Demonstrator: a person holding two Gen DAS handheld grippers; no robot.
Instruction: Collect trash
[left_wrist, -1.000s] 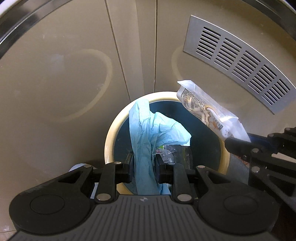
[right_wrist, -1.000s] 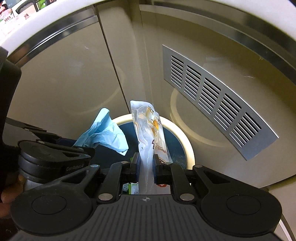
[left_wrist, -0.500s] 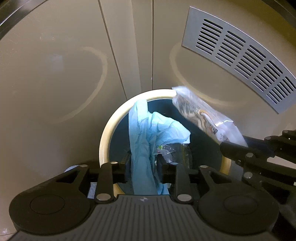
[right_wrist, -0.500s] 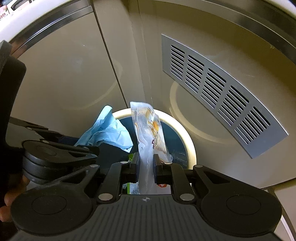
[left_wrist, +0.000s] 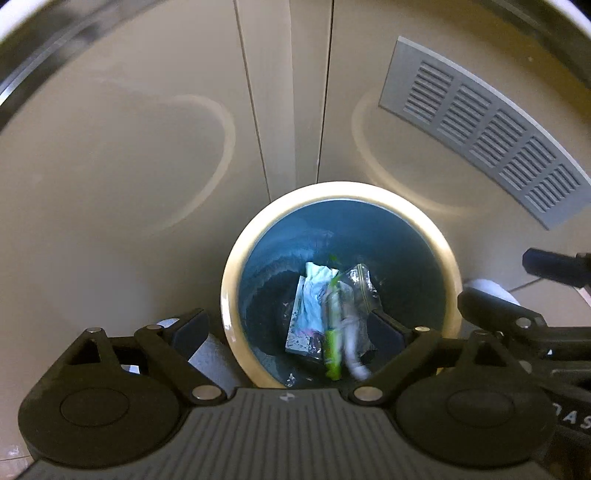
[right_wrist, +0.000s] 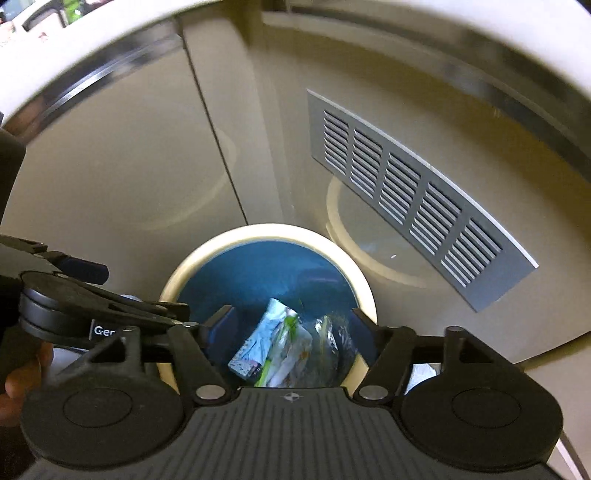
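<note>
Both grippers hang over the round bin (left_wrist: 229, 295), a cream-rimmed tub with a blue inside, pointing steeply down into it. Left gripper (left_wrist: 290, 328): jaws opening, spread wide, nothing between the pads; one finger sits outside the bin rim, the other over the bin mouth. Right gripper (right_wrist: 291, 325): jaws opening too, wide apart, nothing pinched; both fingertips over the bin mouth. Trash lies at the bottom of the bin: a pale blue crumpled piece (left_wrist: 310, 295), a green-and-white wrapper (left_wrist: 332, 354) blurred across it, and a clear plastic bag (left_wrist: 360, 286) just beside them. In the right wrist view the same heap shows inside the bin, blue piece (right_wrist: 258, 343), clear bag (right_wrist: 334, 347). Behind the bin stand beige cabinet doors (left_wrist: 129, 166) with a grey vent grille (left_wrist: 484, 129) on the door behind the bin's right side. A white roll-like object (left_wrist: 210, 358) sits just outside the bin rim, kind unclear.
</note>
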